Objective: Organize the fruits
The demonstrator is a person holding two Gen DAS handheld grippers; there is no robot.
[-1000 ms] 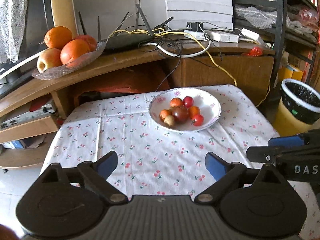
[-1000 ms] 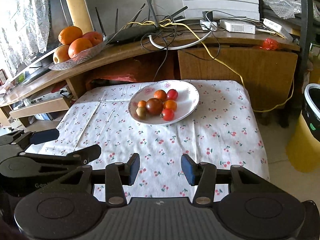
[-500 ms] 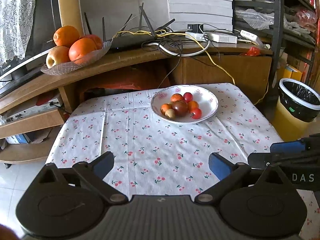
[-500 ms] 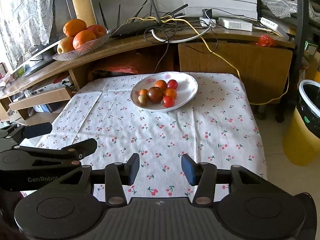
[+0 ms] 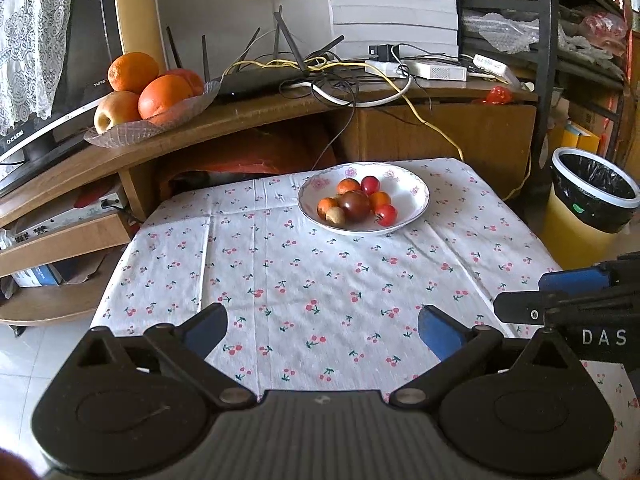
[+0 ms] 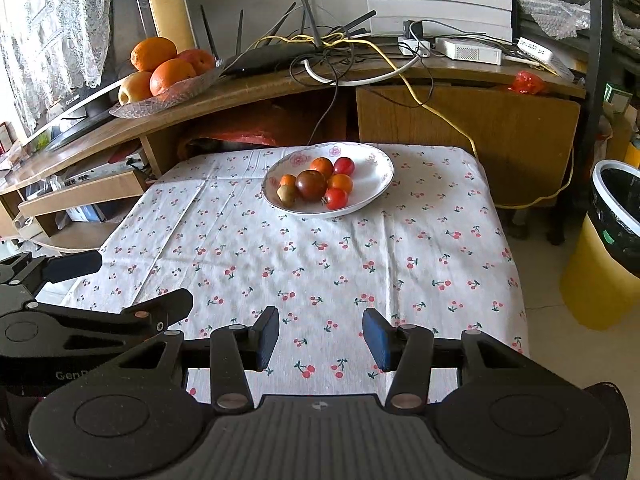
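Observation:
A white flowered plate (image 5: 412, 196) (image 6: 376, 176) stands at the far side of a cherry-print tablecloth and holds several small fruits around a dark tomato (image 5: 355, 205) (image 6: 311, 184). A glass dish (image 5: 120, 136) (image 6: 176, 98) with oranges and an apple sits on the wooden shelf behind, at the left. My left gripper (image 5: 322, 326) hangs open over the near edge of the cloth, nothing between its fingers. My right gripper (image 6: 321, 340) is open too, narrower, also empty, beside the left one.
A router and tangled cables (image 5: 320, 76) cover the shelf behind the table. A yellow bin with a black liner (image 5: 592, 204) stands right of the table. A low wooden shelf unit (image 5: 60, 240) is at the left. A TV edge (image 5: 48, 120) shows far left.
Both grippers have pulled back and up from the table, so the plate looks farther and more cloth shows. Neither has changed its opening.

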